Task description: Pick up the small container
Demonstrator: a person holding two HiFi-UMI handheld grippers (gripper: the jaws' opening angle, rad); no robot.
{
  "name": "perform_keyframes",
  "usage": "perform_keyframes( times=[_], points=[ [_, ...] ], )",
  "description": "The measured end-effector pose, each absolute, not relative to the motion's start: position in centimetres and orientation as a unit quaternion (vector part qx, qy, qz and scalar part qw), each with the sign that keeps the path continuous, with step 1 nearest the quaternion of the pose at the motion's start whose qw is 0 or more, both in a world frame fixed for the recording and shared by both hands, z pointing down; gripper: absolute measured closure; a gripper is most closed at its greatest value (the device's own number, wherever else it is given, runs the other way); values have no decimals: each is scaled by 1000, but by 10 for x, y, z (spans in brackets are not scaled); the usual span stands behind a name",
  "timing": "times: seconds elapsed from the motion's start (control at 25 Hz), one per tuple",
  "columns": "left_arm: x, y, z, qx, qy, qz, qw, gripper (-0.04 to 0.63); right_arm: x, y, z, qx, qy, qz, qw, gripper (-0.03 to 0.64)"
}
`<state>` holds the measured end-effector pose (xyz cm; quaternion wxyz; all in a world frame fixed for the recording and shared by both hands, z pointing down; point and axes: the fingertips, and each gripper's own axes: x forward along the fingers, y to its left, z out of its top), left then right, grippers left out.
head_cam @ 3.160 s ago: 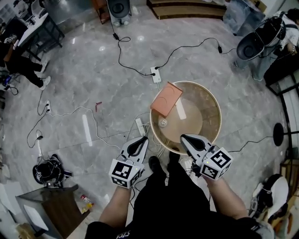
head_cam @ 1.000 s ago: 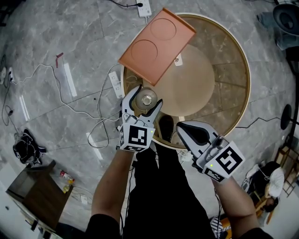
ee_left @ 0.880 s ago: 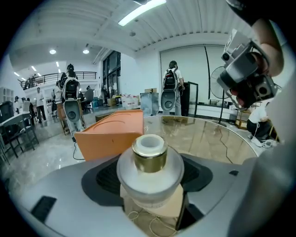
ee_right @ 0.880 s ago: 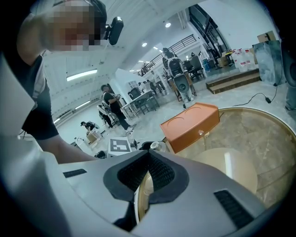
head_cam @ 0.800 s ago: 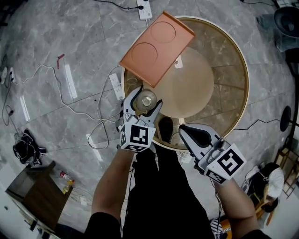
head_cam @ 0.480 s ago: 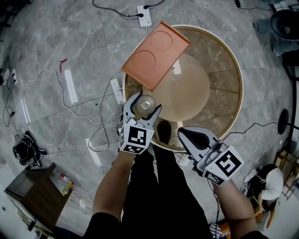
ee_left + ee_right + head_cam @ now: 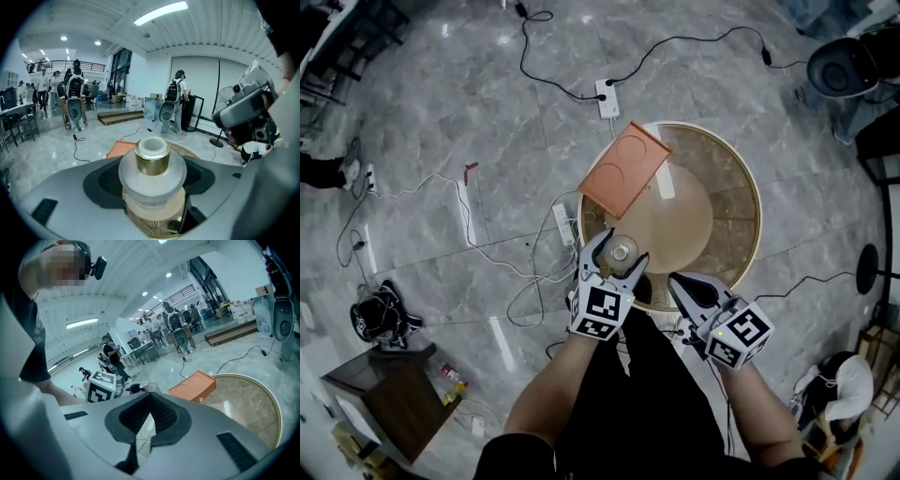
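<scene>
The small container (image 7: 623,250) is a frosted white jar with a gold collar and a white cap. My left gripper (image 7: 620,257) is shut on it over the near-left edge of the round table (image 7: 752,192). In the left gripper view the small container (image 7: 152,169) stands upright, with the dark pads (image 7: 105,180) pressed against its body on both sides. My right gripper (image 7: 681,282) hovers at the table's near rim, shut, with nothing between its jaws. In the right gripper view the pads (image 7: 161,413) meet, and the small container (image 7: 144,386) shows beyond them to the left.
An orange tray (image 7: 623,171) with two round recesses overhangs the table's far-left rim. A white slip (image 7: 666,184) lies beside it. Power strips (image 7: 563,223) and cables trail over the marble floor on the left. People, speakers and desks stand further off.
The left gripper went from beside my legs to the table's near-left edge and shut on the small container. The head view has since pulled back. The right gripper stays shut.
</scene>
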<state>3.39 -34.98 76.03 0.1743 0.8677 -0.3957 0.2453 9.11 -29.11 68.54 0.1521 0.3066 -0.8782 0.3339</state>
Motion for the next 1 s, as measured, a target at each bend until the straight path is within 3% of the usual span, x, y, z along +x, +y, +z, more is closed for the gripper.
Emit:
perform_keyframes(
  times=[0.4, 1.0],
  points=[
    [10, -333, 589, 862, -421, 239, 148, 256, 78, -274, 563, 304, -891, 315, 121, 603],
    [-37, -295, 476, 843, -462, 240, 134, 256, 75, -265, 447, 268, -932, 243, 15, 603]
  ],
)
